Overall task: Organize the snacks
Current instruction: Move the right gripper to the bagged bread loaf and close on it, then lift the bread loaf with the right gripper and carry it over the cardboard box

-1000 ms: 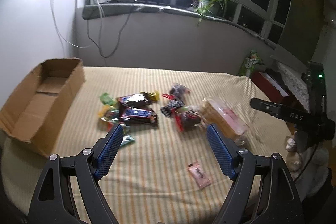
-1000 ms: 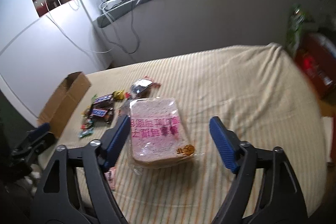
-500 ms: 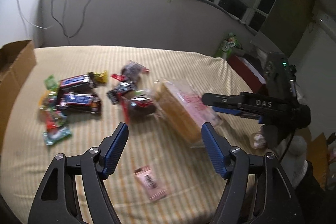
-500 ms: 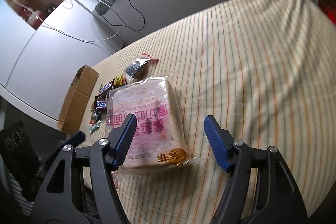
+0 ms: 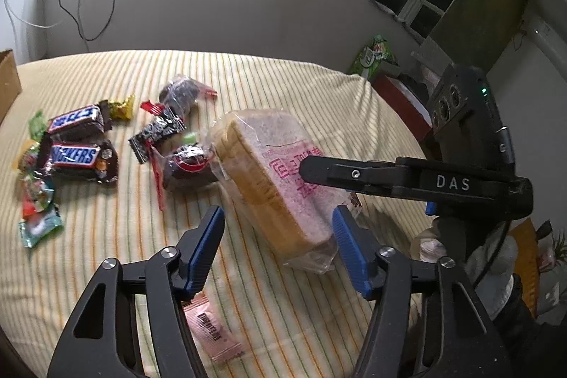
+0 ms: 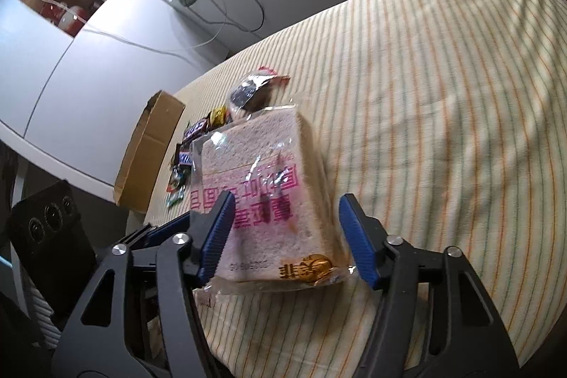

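The bag of bread (image 6: 262, 186) lies on the striped desk (image 6: 443, 94) near its front edge. Both tongs — left (image 5: 278, 248) and right (image 6: 285, 234) — have just been closing around it, not squeezing yet. Candy bars (image 5: 76, 144) lie nearby.

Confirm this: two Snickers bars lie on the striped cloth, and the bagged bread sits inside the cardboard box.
Wrong on the bread. The bagged bread lies on the striped cloth, outside the cardboard box; the right wrist view shows it. The two Snickers bars do lie on the cloth.

Dim indoor light, dark fisheye corners, curved edges, slight motion blur, soft shadows on striped cloth (image 6: 443, 94)
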`<act>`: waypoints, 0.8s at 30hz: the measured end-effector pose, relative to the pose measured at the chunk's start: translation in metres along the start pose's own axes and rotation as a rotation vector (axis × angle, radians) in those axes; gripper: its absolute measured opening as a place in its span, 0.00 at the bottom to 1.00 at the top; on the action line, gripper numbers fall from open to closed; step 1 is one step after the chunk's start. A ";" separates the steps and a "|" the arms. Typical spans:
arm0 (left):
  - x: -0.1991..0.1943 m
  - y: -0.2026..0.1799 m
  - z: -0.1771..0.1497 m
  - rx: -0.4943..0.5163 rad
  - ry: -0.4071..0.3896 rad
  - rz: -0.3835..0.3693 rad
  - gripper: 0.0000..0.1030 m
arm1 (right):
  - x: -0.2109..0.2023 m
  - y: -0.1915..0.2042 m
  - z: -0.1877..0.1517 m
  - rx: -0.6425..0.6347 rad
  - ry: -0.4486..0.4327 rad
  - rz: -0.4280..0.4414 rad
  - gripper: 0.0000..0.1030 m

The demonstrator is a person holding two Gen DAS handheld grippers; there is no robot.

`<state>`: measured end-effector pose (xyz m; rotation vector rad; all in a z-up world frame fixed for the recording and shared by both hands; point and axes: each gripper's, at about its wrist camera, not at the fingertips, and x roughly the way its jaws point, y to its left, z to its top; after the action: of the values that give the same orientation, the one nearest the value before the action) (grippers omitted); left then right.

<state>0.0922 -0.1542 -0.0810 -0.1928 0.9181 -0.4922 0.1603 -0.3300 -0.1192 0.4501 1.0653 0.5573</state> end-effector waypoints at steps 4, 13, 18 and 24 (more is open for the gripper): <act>0.006 0.004 -0.002 -0.011 0.024 -0.016 0.49 | 0.001 0.010 -0.002 -0.035 0.011 -0.029 0.55; 0.012 0.009 0.001 -0.024 0.029 -0.062 0.42 | -0.001 0.030 -0.007 -0.093 0.026 -0.098 0.49; 0.002 0.006 -0.004 0.000 0.008 -0.036 0.42 | -0.004 0.039 -0.012 -0.127 0.023 -0.120 0.48; -0.017 0.012 -0.005 -0.009 -0.028 -0.038 0.42 | -0.007 0.065 -0.013 -0.177 0.012 -0.129 0.48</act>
<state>0.0833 -0.1356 -0.0762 -0.2255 0.8905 -0.5197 0.1322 -0.2832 -0.0810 0.2215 1.0383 0.5344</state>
